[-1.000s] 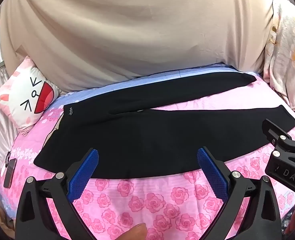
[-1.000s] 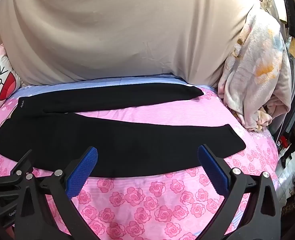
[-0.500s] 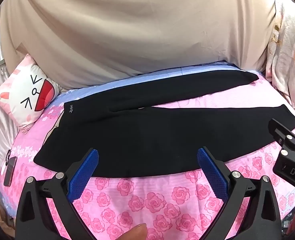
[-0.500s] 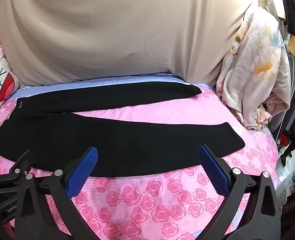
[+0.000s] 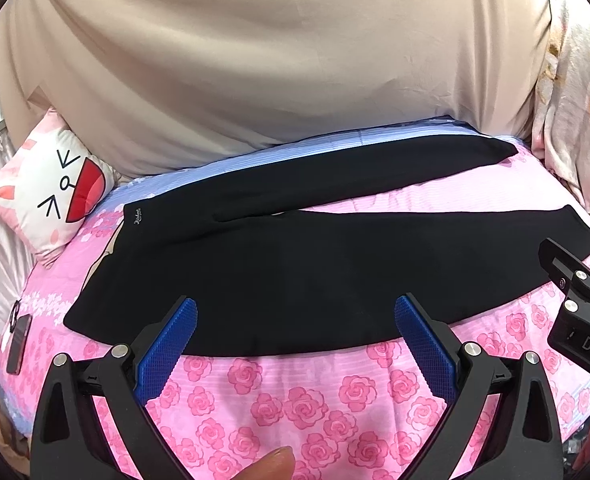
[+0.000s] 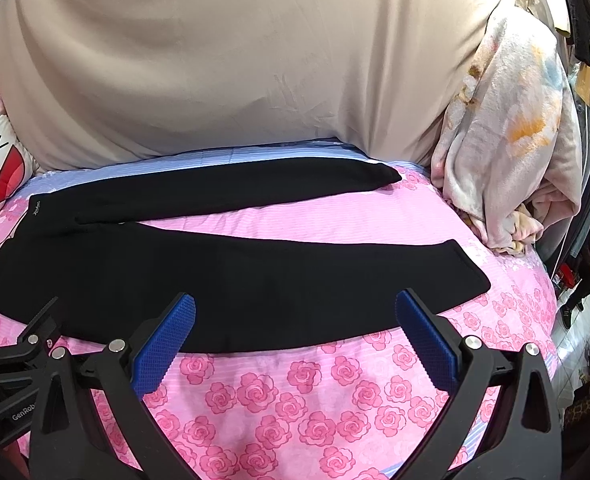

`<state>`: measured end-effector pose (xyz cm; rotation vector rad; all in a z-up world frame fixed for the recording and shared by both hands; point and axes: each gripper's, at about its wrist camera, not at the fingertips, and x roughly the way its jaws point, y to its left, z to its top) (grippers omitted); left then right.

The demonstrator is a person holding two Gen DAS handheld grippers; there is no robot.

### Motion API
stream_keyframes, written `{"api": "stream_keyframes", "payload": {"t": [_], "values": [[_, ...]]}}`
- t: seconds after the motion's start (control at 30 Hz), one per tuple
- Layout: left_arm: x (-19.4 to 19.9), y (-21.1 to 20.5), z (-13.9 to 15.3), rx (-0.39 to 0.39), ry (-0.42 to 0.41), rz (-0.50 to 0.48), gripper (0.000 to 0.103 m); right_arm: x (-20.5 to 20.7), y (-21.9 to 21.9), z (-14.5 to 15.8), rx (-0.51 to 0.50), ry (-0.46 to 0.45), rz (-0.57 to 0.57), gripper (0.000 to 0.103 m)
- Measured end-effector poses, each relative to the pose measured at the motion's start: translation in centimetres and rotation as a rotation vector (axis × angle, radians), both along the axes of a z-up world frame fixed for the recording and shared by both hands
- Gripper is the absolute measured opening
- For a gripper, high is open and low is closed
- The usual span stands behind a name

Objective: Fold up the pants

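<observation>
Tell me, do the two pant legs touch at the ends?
Apart. The right wrist view shows pink sheet between the far leg's end and the near leg's.

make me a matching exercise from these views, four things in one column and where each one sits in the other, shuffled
Things:
1. black pants
2. white cartoon-face cushion
3. pale floral blanket
4. dark phone

Places:
A. heaped at the bed's right end
B. flat on the pink rose bedsheet, legs spread apart
C. propped at the bed's left end
D. lying near the sheet's left edge

Pairs: 1-B, 2-C, 3-A, 4-D
</observation>
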<state>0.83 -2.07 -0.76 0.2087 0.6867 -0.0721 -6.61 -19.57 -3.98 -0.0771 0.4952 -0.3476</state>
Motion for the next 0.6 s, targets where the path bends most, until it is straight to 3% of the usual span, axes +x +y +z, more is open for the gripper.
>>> {"api": "stream_keyframes", "payload": {"t": [0.6], "values": [[0.28,0.07,-0.05,0.008,0.0,0.01,0.098,0.5,-0.77,0.01,0.006,-0.006,-0.004,0.098]]}}
